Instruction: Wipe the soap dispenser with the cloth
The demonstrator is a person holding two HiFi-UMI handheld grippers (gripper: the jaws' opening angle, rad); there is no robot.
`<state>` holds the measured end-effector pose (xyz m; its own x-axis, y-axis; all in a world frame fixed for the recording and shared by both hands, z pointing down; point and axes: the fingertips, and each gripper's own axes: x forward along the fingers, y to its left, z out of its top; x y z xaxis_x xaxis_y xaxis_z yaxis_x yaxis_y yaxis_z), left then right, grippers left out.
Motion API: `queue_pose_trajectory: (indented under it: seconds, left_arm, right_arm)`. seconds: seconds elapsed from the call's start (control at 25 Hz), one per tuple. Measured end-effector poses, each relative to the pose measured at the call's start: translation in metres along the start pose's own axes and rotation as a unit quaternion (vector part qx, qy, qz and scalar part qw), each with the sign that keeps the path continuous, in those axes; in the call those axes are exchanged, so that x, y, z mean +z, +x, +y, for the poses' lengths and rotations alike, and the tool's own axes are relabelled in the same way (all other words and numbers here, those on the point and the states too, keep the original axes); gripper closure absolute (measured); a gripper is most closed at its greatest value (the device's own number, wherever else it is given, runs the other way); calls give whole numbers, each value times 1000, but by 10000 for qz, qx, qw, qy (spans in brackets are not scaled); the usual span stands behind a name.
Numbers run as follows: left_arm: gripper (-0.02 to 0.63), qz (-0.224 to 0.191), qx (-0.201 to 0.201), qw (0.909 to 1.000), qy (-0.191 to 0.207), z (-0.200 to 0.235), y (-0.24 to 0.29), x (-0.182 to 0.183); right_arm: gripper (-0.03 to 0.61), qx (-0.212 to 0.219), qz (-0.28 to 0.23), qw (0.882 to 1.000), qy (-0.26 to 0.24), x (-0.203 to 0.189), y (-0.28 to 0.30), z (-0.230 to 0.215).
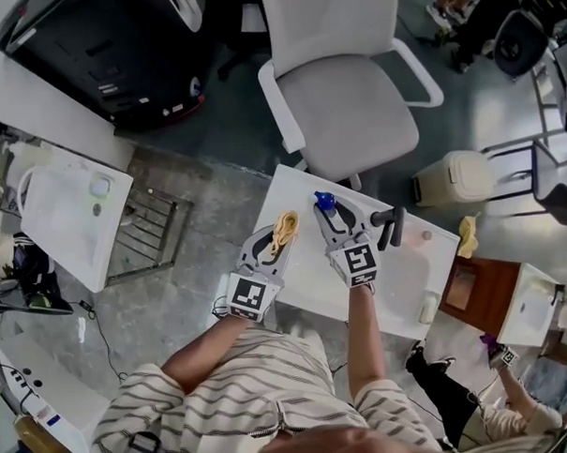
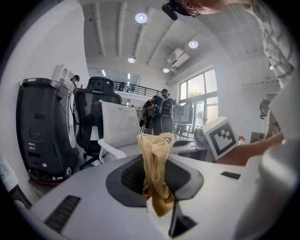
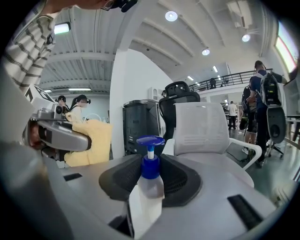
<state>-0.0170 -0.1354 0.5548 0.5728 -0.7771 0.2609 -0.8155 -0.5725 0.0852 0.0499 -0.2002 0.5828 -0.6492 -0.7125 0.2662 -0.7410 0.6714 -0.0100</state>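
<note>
Yellow cloth (image 1: 284, 230) in the left gripper (image 1: 276, 232) and a soap dispenser (image 1: 326, 205) in the right gripper (image 1: 330, 214), side by side over a white table (image 1: 300, 286).
The left jaws are clamped on the bunched cloth, which hangs between them. The right jaws grip the dispenser's clear bottle, blue pump on top. A black tap (image 1: 392, 227) stands just right of the right gripper. A white office chair (image 1: 344, 106) sits beyond the table's far edge, with a pale bin (image 1: 455, 178) to its right.
</note>
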Motion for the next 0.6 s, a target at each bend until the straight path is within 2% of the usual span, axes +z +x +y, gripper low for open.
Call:
queue_pose_trajectory:
  seconds: [0.32,0.6]
  left_arm:
    - [528,-92,-43,9998,166,-2,-18,20]
    - [528,-441,-80,9987,239,-4,-25,51]
  right_arm:
    - [456,-97,-38,9997,225,41,-23,11]
    - [456,-128,-188,9995,213,83,-44,22]
